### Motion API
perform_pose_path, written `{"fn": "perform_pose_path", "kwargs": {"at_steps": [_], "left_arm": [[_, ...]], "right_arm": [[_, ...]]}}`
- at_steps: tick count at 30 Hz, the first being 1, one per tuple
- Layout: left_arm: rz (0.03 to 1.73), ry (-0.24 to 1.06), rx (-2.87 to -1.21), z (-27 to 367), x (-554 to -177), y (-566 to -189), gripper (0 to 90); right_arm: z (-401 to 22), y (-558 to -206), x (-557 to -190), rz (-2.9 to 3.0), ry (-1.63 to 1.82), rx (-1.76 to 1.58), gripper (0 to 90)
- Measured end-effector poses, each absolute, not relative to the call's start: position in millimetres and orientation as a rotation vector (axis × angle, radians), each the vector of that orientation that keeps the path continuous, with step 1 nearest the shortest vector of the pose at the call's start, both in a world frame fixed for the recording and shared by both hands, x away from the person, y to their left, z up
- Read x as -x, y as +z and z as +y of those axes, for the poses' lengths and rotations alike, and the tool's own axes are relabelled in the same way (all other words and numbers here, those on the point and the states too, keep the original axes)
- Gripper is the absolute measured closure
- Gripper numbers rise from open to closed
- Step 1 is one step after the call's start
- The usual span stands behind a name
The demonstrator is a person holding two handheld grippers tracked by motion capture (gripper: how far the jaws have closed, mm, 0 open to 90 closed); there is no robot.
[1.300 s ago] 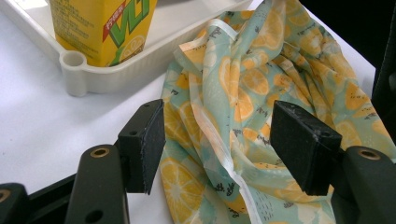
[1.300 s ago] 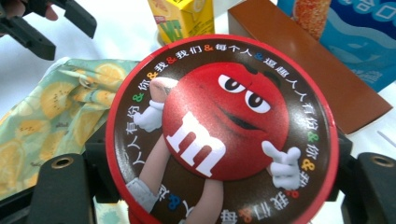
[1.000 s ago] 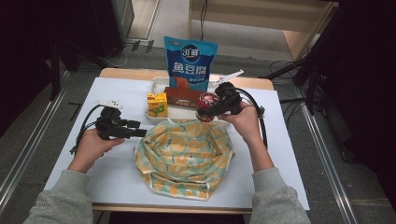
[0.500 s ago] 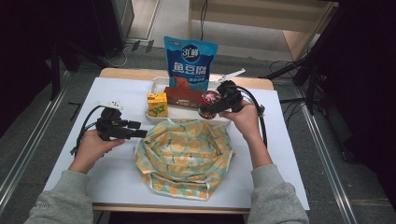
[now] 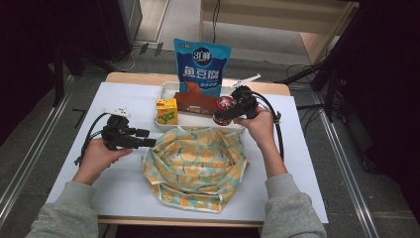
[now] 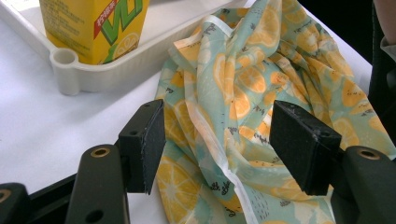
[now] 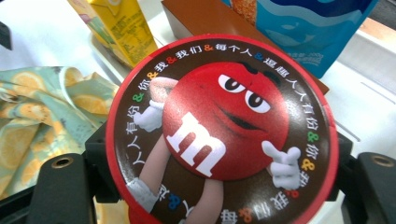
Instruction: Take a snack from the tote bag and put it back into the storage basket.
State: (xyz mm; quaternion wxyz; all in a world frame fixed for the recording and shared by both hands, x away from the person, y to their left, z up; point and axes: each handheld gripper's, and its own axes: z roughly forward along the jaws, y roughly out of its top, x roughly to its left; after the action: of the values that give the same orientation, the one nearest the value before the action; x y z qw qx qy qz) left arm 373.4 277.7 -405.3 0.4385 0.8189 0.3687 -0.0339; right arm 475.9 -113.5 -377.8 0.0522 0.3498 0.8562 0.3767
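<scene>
right gripper (image 5: 229, 110) has its jaws clamped on the round candy tub (image 5: 224, 111) held over the tray's (image 5: 165, 89) front edge, just behind the open fabric bag (image 5: 195, 166), juice box (image 5: 167, 110), brown box and fish-tofu pouch (image 5: 201, 64) in tray, left gripper (image 5: 143, 143) jaws wide, empty, at bag's left rim

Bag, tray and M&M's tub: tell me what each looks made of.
Bag: thin printed fabric, matte, since it crumples in soft folds. Tray: white moulded plastic, rounded glossy rim. M&M's tub: likely plastic, with a glossy printed lid catching highlights, clamped in the right gripper.
</scene>
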Motion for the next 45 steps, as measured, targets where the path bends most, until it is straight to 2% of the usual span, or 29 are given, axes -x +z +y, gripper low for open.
{"fn": "perform_pose_path", "kwargs": {"at_steps": [45], "left_arm": [[0.916,-0.083,-2.051,276,-373,-406,36.1]], "right_arm": [[-125,-427,-500,2.519,1.022,-1.229,25.8]]}}
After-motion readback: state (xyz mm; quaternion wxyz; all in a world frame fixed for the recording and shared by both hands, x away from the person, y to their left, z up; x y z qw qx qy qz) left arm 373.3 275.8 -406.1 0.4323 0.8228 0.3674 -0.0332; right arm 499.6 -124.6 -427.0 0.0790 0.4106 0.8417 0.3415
